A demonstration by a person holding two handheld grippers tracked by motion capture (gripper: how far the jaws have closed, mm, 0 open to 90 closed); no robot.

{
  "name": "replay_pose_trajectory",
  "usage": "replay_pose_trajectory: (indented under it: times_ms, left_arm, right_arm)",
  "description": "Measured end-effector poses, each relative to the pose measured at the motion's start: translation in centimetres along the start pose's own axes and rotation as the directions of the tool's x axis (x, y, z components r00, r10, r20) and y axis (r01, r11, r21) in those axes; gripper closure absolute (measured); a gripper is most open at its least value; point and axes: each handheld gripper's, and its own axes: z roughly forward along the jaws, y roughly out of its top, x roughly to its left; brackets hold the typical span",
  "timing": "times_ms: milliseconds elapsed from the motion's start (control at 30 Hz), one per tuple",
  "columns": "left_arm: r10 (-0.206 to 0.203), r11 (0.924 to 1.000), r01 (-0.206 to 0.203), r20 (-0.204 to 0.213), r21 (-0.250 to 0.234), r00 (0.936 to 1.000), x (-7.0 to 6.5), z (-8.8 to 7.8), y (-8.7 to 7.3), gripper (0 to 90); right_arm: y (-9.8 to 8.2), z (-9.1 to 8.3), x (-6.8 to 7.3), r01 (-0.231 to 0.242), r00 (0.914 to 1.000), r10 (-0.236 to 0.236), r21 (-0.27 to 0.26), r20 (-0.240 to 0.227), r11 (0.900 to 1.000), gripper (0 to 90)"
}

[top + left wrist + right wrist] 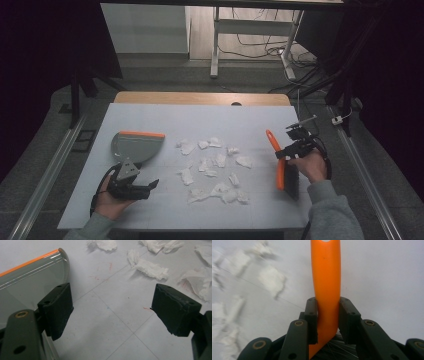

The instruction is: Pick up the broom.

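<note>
**Inspector:** Across the middle of the frame lies the white table (pixel 150 200), and on it, left of centre, the grey dustpan (pixel 136 146) with its orange-edged lip (pixel 142 134) toward the upper left. What is your reading of that position?

**Assistant:** Its mouth appears turned toward the scraps, so I judge it is set out as the receiver for a sweep. The left gripper (pixel 145 186) sits just below it at the lower left.

**Inspector:** And the brush?

**Assistant:** The brush (pixel 286 172) is at the right of the frame, orange handle (pixel 272 140) pointing to the upper part, dark bristles (pixel 292 183) to the lower. It stands clear of the paper, well right of the pile; I judge the sweep has not begun.

**Inspector:** The litter?

**Assistant:** The torn paper scraps (pixel 212 167) are scattered in the centre, between pan and brush, apart from both.

**Inspector:** Grippers, please.

**Assistant:** The right gripper (pixel 327 320) is clamped on the brush handle; in the right gripper view both black pads (pixel 311 322) press its flanks, with bristles below. That hold near the head should give control of the stroke. The left gripper's jaws stand wide apart in the left gripper view, nothing between them. One pad (pixel 57 310) lies close by the pan's wall; contact I cannot confirm.
</note>
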Motion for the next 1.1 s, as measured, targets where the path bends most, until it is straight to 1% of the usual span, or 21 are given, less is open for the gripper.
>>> replay_pose_trajectory:
  times_ms: [100, 133, 233, 300, 367, 433, 500, 533, 567, 600, 667, 767, 867, 900, 933, 1000, 1033, 1100]
  left_arm:
    - [0.0, 1.0, 0.0, 0.0, 0.0, 1.0, 0.0, 0.0, 0.1, 18.2]
    - [0.0, 1.0, 0.0, -0.001, 0.0, 1.0, 0.0, 0.0, 0.1, 18.3]
    - [0.0, 1.0, 0.0, -0.003, -0.001, 1.0, 0.0, 0.1, 0.2, 18.5]
    - [-0.003, 1.0, 0.003, -0.002, -0.003, 1.0, -0.1, 0.2, 0.3, 18.5]
    - [-0.005, 1.0, 0.005, -0.002, -0.003, 1.0, -0.2, 0.2, 0.4, 18.5]
    - [0.0, 1.0, 0.0, -0.002, -0.002, 1.0, -0.3, 0.3, 0.5, 18.4]
    - [-0.001, 1.0, 0.001, -0.002, -0.004, 1.0, -0.4, 0.3, 0.6, 18.5]
    - [-0.002, 1.0, 0.002, -0.003, -0.006, 1.0, -0.4, 0.3, 0.7, 18.4]
    - [-0.001, 1.0, 0.001, 0.0, -0.005, 1.0, -0.4, 0.4, 0.8, 18.5]
    - [-0.001, 1.0, 0.001, 0.001, -0.004, 1.0, -0.4, 0.4, 0.8, 18.4]
    - [0.0, 1.0, 0.0, 0.004, 0.0, 1.0, -0.5, 0.6, 0.9, 18.5]
    - [0.003, 1.0, -0.003, 0.005, 0.002, 1.0, -0.7, 0.7, 1.2, 18.5]
    - [0.004, 1.0, -0.004, 0.01, -0.002, 0.9999, -0.9, 0.8, 1.5, 18.4]
    - [0.005, 1.0, -0.005, 0.012, -0.003, 0.9999, -1.0, 0.8, 1.6, 18.5]
    - [0.004, 1.0, -0.004, 0.016, -0.007, 0.9999, -1.1, 0.8, 1.8, 18.5]
    - [0.008, 0.9999, -0.008, 0.019, -0.01, 0.9998, -1.4, 0.9, 2.1, 18.5]
    - [0.012, 0.9999, -0.012, 0.019, -0.012, 0.9997, -1.5, 1.0, 2.3, 18.5]
    - [0.015, 0.9998, -0.015, 0.022, -0.015, 0.9996, -1.7, 1.0, 2.6, 18.5]
  right_arm:
    - [0.0, -1.5, 0.1, 0.002, 0.9999, -0.003, -0.06, -0.014, 0.998, 70.9]
    - [-0.1, -2.0, 0.2, -0.004, 0.9998, 0.003, -0.085, -0.019, 0.996, 70.9]
    - [-0.2, -3.1, 0.3, -0.007, 0.9988, 0.0, -0.151, -0.05, 0.989, 70.9]
    - [-0.3, -3.4, 0.6, -0.004, 0.9989, -0.005, -0.2, -0.048, 0.98, 71.0]
    - [-0.2, -3.2, 0.8, -0.01, 0.9965, -0.008, -0.209, -0.083, 0.978, 70.9]
    - [-0.2, -2.9, 1.1, -0.007, 0.9948, -0.016, -0.219, -0.101, 0.976, 70.9]
    - [-0.2, -2.7, 1.4, -0.01, 0.9935, -0.018, -0.239, -0.112, 0.971, 70.9]
    - [-0.2, -2.7, 1.5, -0.006, 0.9936, -0.022, -0.254, -0.111, 0.967, 71.0]
    - [-0.1, -2.8, 1.7, -0.009, 0.9923, -0.024, -0.265, -0.121, 0.964, 70.9]
    - [-0.1, -2.8, 1.7, -0.014, 0.9907, -0.024, -0.273, -0.134, 0.962, 70.9]
    - [-0.1, -2.8, 2.0, -0.014, 0.9896, -0.027, -0.285, -0.141, 0.959, 70.9]
    - [-0.1, -2.8, 2.3, -0.031, 0.9863, -0.021, -0.305, -0.164, 0.952, 70.9]
    - [0.0, -2.5, 2.7, -0.036, 0.9823, -0.025, -0.32, -0.186, 0.947, 70.8]
    - [0.0, -2.5, 2.9, -0.04, 0.9804, -0.027, -0.33, -0.195, 0.943, 70.9]
    - [-0.1, -2.4, 3.1, -0.045, 0.98, -0.026, -0.346, -0.197, 0.937, 70.8]
    - [-0.1, -2.3, 3.4, -0.062, 0.9776, -0.022, -0.385, -0.209, 0.921, 70.8]
    - [-0.1, -2.3, 3.5, -0.066, 0.9753, -0.025, -0.396, -0.219, 0.916, 70.9]
    - [-0.1, -2.4, 3.8, -0.071, 0.9742, -0.028, -0.422, -0.224, 0.904, 70.8]
